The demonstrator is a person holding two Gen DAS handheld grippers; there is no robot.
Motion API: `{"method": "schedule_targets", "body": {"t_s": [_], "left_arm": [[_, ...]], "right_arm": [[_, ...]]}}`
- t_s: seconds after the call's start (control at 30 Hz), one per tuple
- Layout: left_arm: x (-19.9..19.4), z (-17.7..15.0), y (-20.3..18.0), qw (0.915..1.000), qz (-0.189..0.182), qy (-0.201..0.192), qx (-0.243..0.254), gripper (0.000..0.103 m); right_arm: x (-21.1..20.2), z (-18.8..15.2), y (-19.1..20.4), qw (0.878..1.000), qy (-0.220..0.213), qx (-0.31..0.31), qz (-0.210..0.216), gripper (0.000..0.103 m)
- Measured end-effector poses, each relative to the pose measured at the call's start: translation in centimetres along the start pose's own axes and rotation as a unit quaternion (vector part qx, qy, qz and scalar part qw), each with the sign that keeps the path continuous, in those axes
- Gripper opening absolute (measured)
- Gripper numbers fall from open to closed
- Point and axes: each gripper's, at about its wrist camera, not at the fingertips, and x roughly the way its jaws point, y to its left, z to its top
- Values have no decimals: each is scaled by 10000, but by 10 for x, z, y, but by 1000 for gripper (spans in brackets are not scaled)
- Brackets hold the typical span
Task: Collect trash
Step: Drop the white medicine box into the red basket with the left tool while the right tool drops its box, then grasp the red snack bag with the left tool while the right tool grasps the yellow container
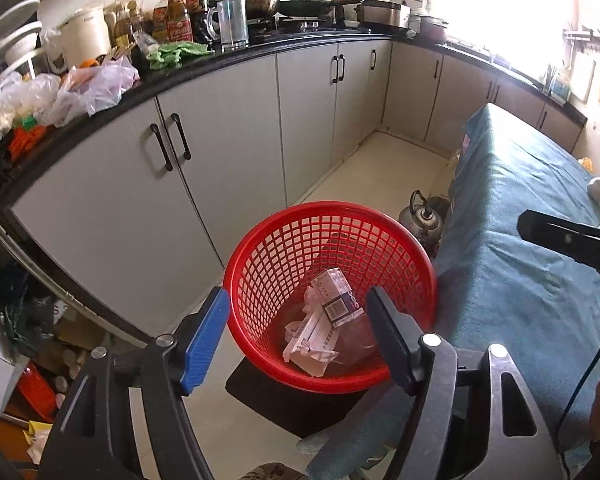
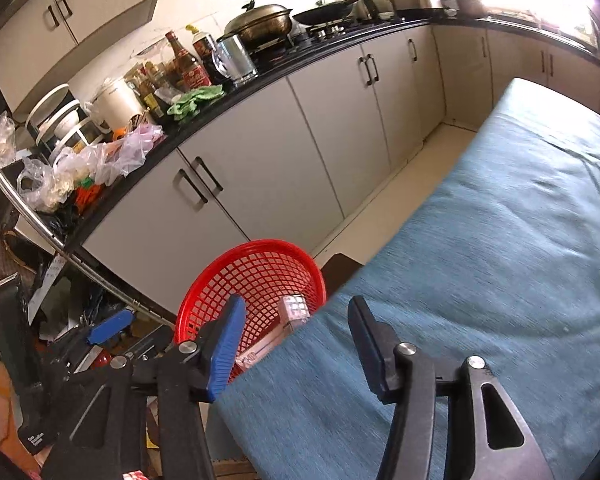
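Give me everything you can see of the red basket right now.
The red basket is round, of plastic lattice with a solid rim, upright on a dark mat on the pale floor, close beside the blue-covered table. Inside lie a small printed box, a long white carton and crumpled paper. The left gripper hangs above it, jaws open, not touching it. A kettle stands behind.

One red mesh basket (image 1: 328,240) holding two cardboard boxes (image 1: 337,294) and one crumpled paper (image 1: 313,295); one metal kettle (image 1: 422,216) on the floor; two sauce bottles (image 1: 177,10) on the counter
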Motion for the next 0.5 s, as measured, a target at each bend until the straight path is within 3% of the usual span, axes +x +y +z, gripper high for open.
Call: {"method": "schedule_targets", "body": {"t_s": [0.5], "left_arm": [[-31,-3,-67,9980,91,-164,601,72]], "right_arm": [[-65,-31,-57,9977,-388,539,-170,64]]}}
